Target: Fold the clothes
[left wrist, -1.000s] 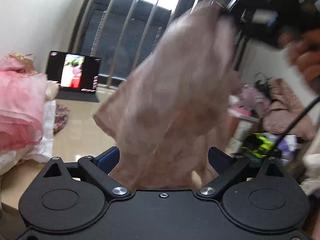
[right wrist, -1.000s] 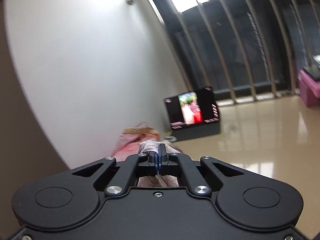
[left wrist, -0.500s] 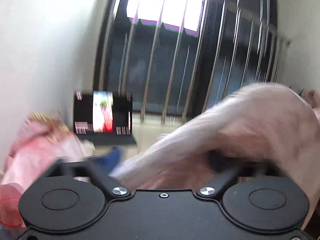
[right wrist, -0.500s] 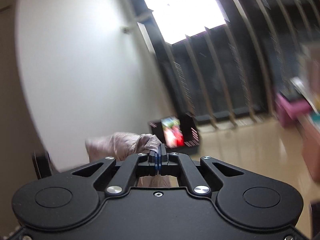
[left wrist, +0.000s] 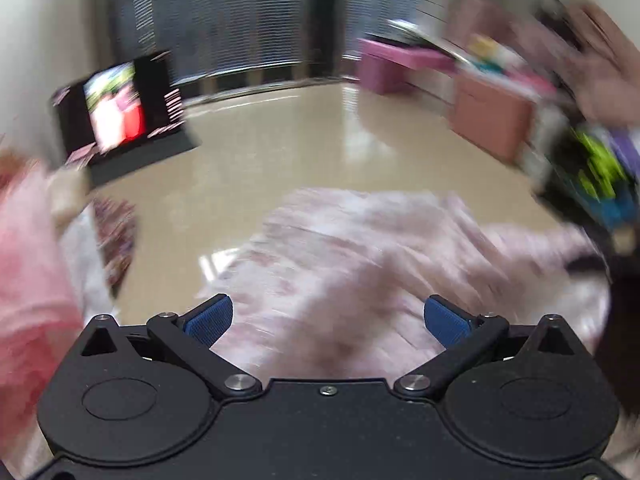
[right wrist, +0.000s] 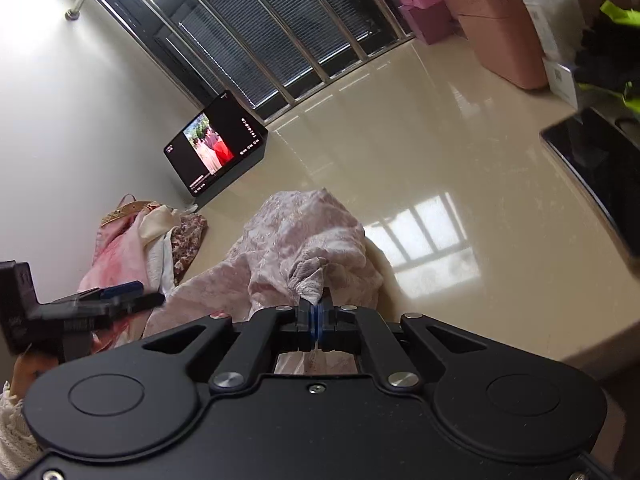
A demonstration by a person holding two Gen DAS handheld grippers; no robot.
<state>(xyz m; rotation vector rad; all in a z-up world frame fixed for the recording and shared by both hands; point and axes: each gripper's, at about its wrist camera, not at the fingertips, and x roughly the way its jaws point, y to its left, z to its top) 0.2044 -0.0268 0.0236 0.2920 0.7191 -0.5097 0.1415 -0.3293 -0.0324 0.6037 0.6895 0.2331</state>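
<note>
A pale pink textured garment (right wrist: 304, 240) lies bunched on the glossy beige table (right wrist: 460, 152). My right gripper (right wrist: 317, 312) is shut on a pinched fold of it, low over the table. In the blurred left wrist view the same garment (left wrist: 360, 264) spreads in front of my left gripper (left wrist: 328, 320), whose blue-padded jaws stand wide open with the cloth between and below them, not gripped. The left gripper also shows at the left edge of the right wrist view (right wrist: 120, 298).
A pile of pink and floral clothes (right wrist: 132, 240) lies at the left by the wall. A tablet (right wrist: 216, 148) playing video stands at the back. Pink boxes (right wrist: 500, 32) and a dark and neon-green item (right wrist: 612, 60) sit at the right. A barred window is behind.
The garment was held high in the air by my right gripper. It has swung down onto the table. Both grippers have dropped low. The left gripper stays open.
</note>
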